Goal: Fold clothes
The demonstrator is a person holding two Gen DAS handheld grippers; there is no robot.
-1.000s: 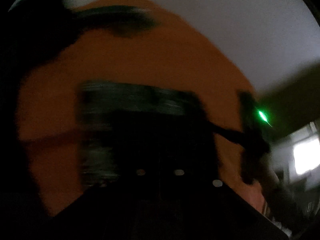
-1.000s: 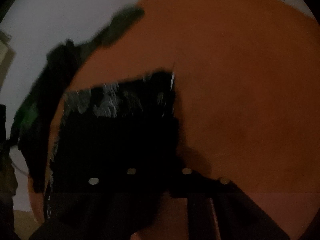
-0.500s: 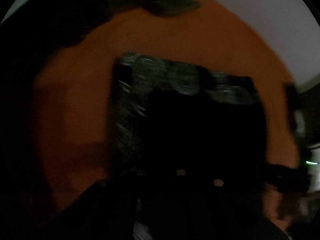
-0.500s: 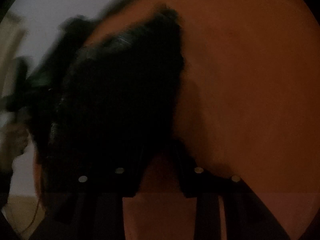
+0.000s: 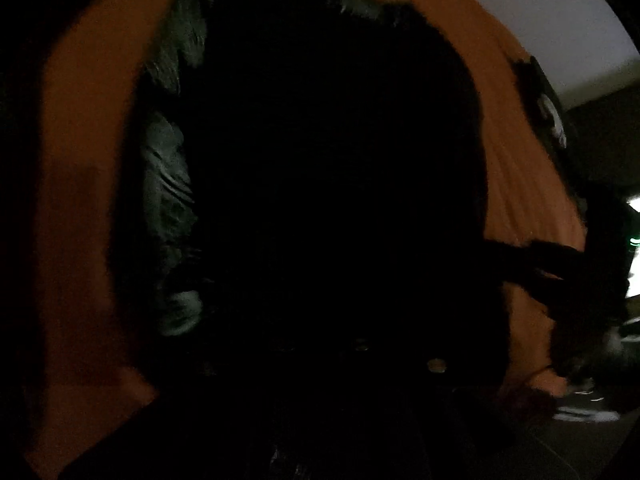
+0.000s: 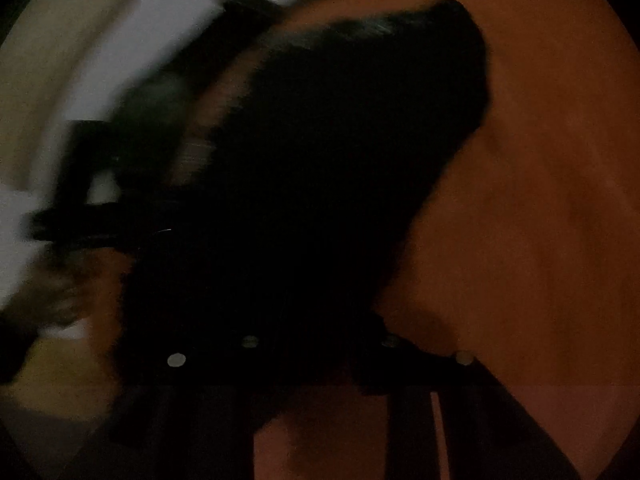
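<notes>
Black garment drapes over orange surface.

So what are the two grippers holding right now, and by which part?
Both seem to hold the dark garment over the orange table; which edge or corner is too dark and blurred to tell.

Round orange desk carries a dark garment, its pale-sheened edge lying on the top.

One dark garment, one orange table
</notes>
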